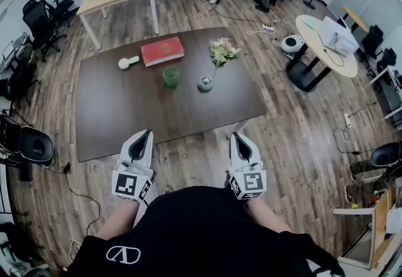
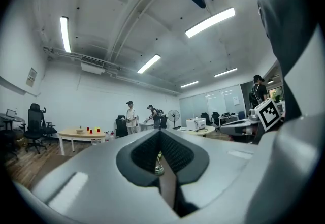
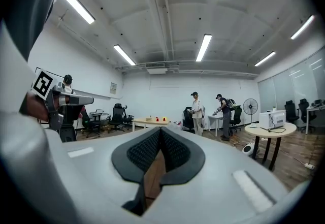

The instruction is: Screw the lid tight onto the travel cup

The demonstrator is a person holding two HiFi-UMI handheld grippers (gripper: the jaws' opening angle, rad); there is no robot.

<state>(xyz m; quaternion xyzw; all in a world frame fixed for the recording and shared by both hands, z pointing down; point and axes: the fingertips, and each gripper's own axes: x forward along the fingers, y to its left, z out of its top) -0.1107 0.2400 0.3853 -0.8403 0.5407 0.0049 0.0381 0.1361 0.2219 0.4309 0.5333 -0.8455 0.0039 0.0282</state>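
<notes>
**Desk:** Where does the job stand in this shot?

**Photographer:** At the very start, by my reading. The green travel cup [image 1: 171,76] stands upright and open-topped near the middle of the dark table [image 1: 113,125]. Its lid [image 1: 205,83] lies on the tabletop just beside it, to the right, and the two do not touch.

**Desk:** And the grippers?

**Photographer:** The left gripper [image 1: 146,135] and the right gripper [image 1: 237,137] are held level at the person's waist, at the near edge of the table and well apart from the cup. Both sets of jaws are clenched together with nothing between the pads.

**Desk:** So what is left?

**Photographer:** Everything, I judge: steady the cup, pick up the lid, seat it on the rim and turn it tight. A red book [image 1: 162,51] and a spray of flowers [image 1: 222,51] lie behind the cup and lid, out of the way.
</notes>
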